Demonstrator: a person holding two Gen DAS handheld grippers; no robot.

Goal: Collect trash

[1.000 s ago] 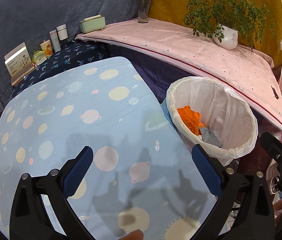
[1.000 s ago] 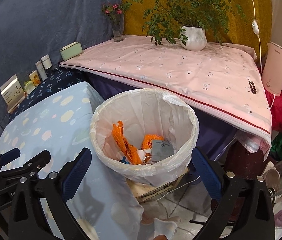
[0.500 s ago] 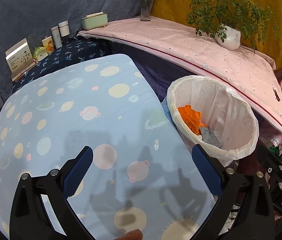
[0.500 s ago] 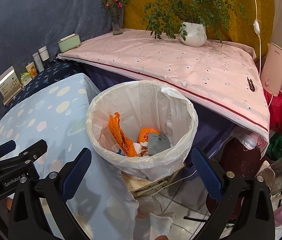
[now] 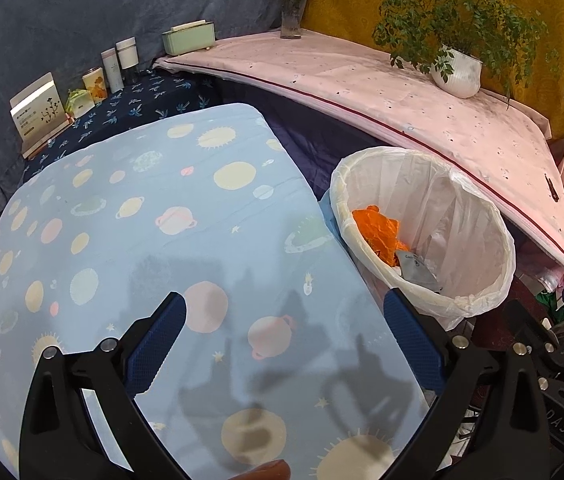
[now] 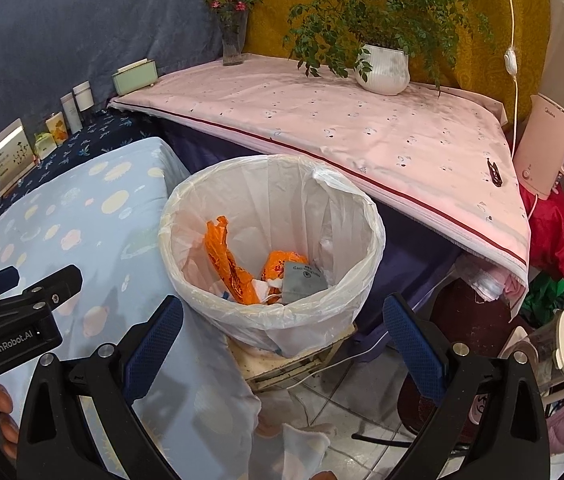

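Both tools are being held spread wide with nothing between the pads: left gripper (image 5: 283, 338) over the blue planet-print tabletop (image 5: 130, 216), right gripper (image 6: 282, 338) just in front of the trash bin (image 6: 375, 236).

Trash is being seen only inside the bin: orange wrappers (image 6: 224, 266), a grey sachet (image 6: 305, 282) and some white scraps at the bottom of the white liner (image 6: 282, 196). In the left wrist view the same orange wrappers (image 5: 375, 228) and grey sachet (image 5: 415, 270) are lying low in the trash bin (image 5: 497, 216), which is standing just beside the tabletop's right edge.

No loose trash is being shown on the blue tabletop (image 6: 58, 220) or on the pink-covered shelf (image 6: 361, 128). The boxes and bottles (image 5: 82, 88) along the back wall are being read as ornaments, not trash.

Judgement: collection is looking essentially done. The floor by the bin is only partly shown; something pale (image 6: 301, 438) is lying there, and whether it is cloth or trash cannot be told.
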